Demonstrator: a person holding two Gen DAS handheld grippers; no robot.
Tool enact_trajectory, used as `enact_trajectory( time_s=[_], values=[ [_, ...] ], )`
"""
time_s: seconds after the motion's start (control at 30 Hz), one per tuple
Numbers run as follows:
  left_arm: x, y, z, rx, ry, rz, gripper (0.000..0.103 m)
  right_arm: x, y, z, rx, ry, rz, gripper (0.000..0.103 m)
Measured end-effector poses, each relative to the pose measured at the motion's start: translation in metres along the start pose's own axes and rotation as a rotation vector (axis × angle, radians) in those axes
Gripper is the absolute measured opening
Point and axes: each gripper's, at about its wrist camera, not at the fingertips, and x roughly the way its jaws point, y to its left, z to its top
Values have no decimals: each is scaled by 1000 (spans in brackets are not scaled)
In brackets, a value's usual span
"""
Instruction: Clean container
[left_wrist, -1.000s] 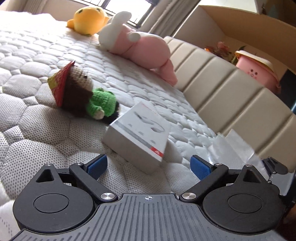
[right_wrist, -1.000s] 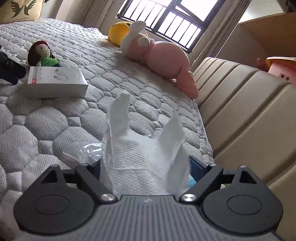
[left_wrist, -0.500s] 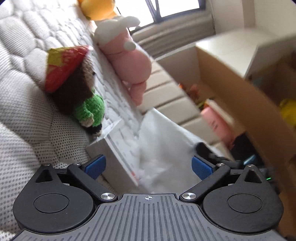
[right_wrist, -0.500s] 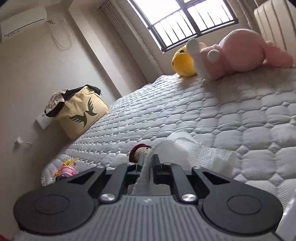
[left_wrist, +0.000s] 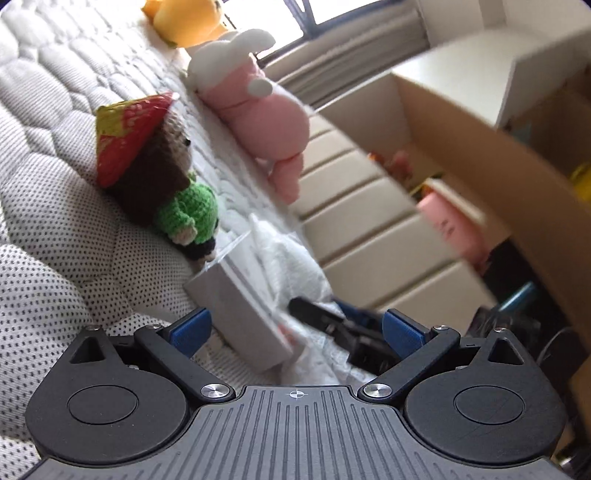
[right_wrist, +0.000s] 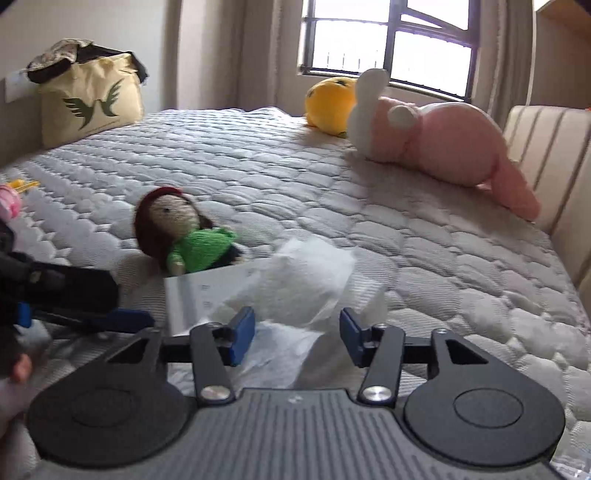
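White tissue (right_wrist: 299, 284) hides part of the seemingly white box (right_wrist: 207, 291).

Box (left_wrist: 236, 295): white, flat, rectangular, lying flat on the mattress. Faint grey print and a line drawing on the top face; small red mark at its near corner in the left wrist view. Long axis runs toward 1 o'clock in that view. In the right wrist view the box (right_wrist: 207, 291) shows its top face, partly blurred.

Tissue (right_wrist: 306, 284): white, crumpled, textured. Drapes over the box's 3 o'clock side, touching it, trailing onto the mattress (left_wrist: 291, 258).
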Motion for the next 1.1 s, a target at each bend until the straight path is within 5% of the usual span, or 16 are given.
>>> enact_trajectory(
  time_s=[0.03, 0.1, 0.2, 0.23, 0.27, 0.47, 0.53, 0.6, 0.73, 0.83, 0.9, 1.0, 1.1],
  values=[
    [2, -3, -1, 12, 7, 23, 102, 2, -8, -2, 16, -5, -37, 80],
    [5, -5, 0, -1, 6, 46, 103, 6, -28, -8, 155, -4, 35, 86],
    [8, -5, 4, -64, -9, 76, 103, 20, -52, -18, 410, 30, 284, 58],
    [8, -5, 6, -85, -13, 87, 103, 24, -52, -21, 452, 38, 326, 57],
    [9, -4, 8, -102, -16, 98, 103, 24, -51, -23, 454, 28, 331, 55],
    [24, -13, 9, -97, -52, 232, 103, 13, -69, -42, 572, -31, 453, 9],
    [37, -24, 7, -39, -59, 309, 103, 5, -75, -50, 591, -62, 417, 9],
    [51, -36, 2, 33, -72, 388, 103, -9, -74, -53, 511, -114, 254, 9],
    [89, -62, -13, 240, -70, 532, 103, -29, -98, -72, 590, -229, 235, 11],
    [106, -75, -19, 328, -41, 587, 103, -27, -113, -79, 661, -218, 178, 11],
    [96, -69, -18, 279, -59, 543, 103, -25, -115, -64, 596, -195, 139, 11],
    [66, -48, -13, 101, -123, 379, 103, -15, -119, -33, 491, -178, 60, 11],
    [52, -39, -4, -32, -101, 268, 103, 19, -132, -11, 515, -144, 80, 11]
  ],
)
